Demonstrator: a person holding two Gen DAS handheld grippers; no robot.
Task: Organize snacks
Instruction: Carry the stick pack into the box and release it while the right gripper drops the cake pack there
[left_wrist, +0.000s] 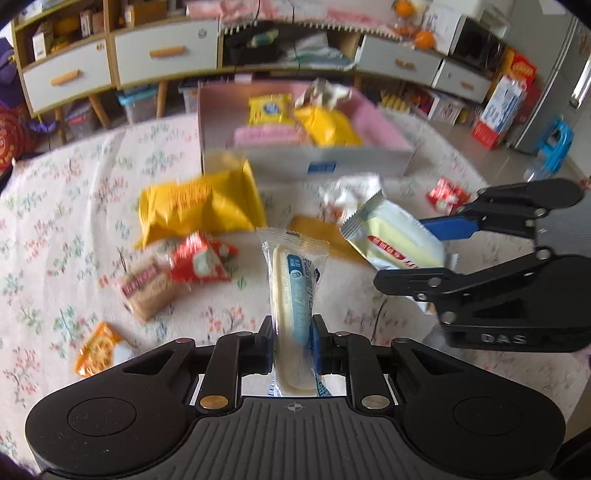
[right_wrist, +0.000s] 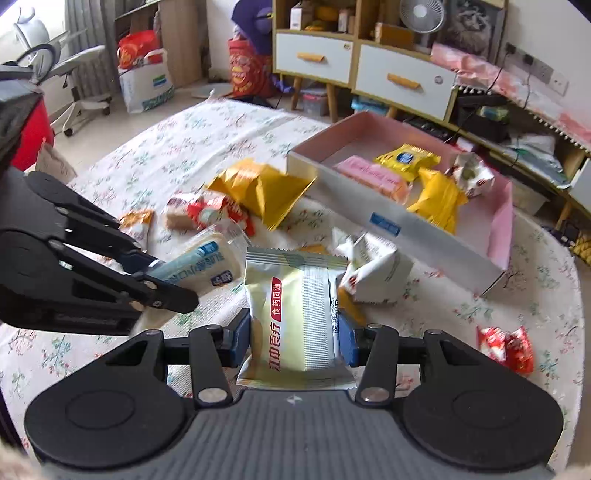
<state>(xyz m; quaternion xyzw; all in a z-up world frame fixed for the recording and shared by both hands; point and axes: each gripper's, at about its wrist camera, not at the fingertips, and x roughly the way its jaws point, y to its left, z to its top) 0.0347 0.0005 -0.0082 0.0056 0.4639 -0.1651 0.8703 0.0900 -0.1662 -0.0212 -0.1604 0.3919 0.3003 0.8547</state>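
My left gripper (left_wrist: 293, 341) is shut on a long cream snack bar in a clear and blue wrapper (left_wrist: 293, 288), held above the floral cloth; it also shows in the right wrist view (right_wrist: 201, 264). My right gripper (right_wrist: 293, 341) is shut on a pale yellow-green packet with red print (right_wrist: 295, 317), also seen in the left wrist view (left_wrist: 397, 238). The pink-lined box (left_wrist: 325, 162) (right_wrist: 402, 229) stands beyond both and holds several snacks, among them a yellow packet (right_wrist: 406, 158) and a pink pack (right_wrist: 369, 179).
Loose snacks lie on the cloth: a big yellow bag (left_wrist: 199, 206), a red-and-white packet (left_wrist: 201, 264), a brown biscuit pack (left_wrist: 147, 291), an orange packet (left_wrist: 98, 349), a white packet (right_wrist: 373, 271), a red packet (right_wrist: 506, 349). Cabinets (right_wrist: 402, 79) stand behind.
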